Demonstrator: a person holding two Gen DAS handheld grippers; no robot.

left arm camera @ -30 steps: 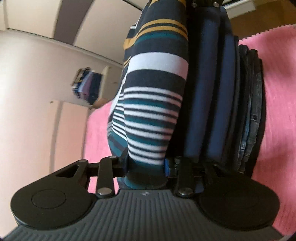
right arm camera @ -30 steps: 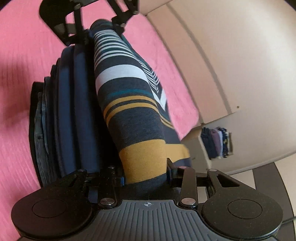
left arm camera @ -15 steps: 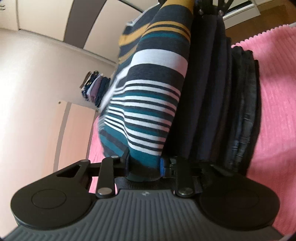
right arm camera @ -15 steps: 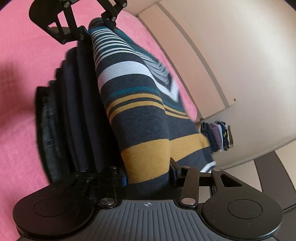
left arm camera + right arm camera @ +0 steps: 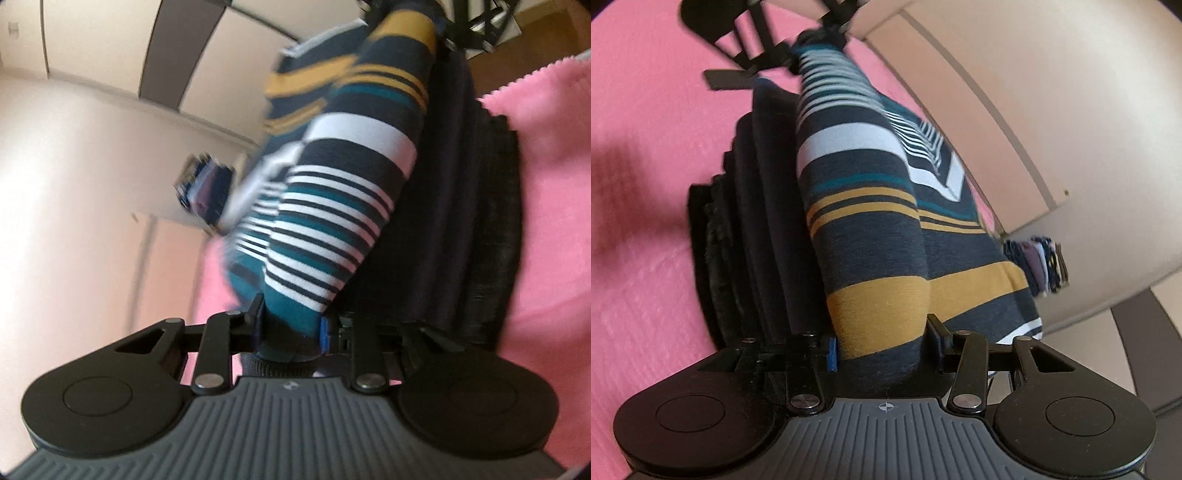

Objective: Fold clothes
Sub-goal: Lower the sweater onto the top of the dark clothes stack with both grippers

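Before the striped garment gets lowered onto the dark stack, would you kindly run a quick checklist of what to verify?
1. Left gripper shut on striped garment: ok.
2. Right gripper shut on its mustard-banded end: ok.
3. Garment spans between both grippers without sagging: ok.
4. Dark folded stack lies beside it on the pink cover: ok.
5. Hanging layer even with the held fold: cannot tell, blurred.

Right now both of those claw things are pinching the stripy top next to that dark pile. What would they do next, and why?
Probably carry the striped garment over the dark stack of folded clothes and lower it on top. The left gripper and right gripper each clamp one end, it hangs folded beside the stack, and the pink cover holds nothing else.
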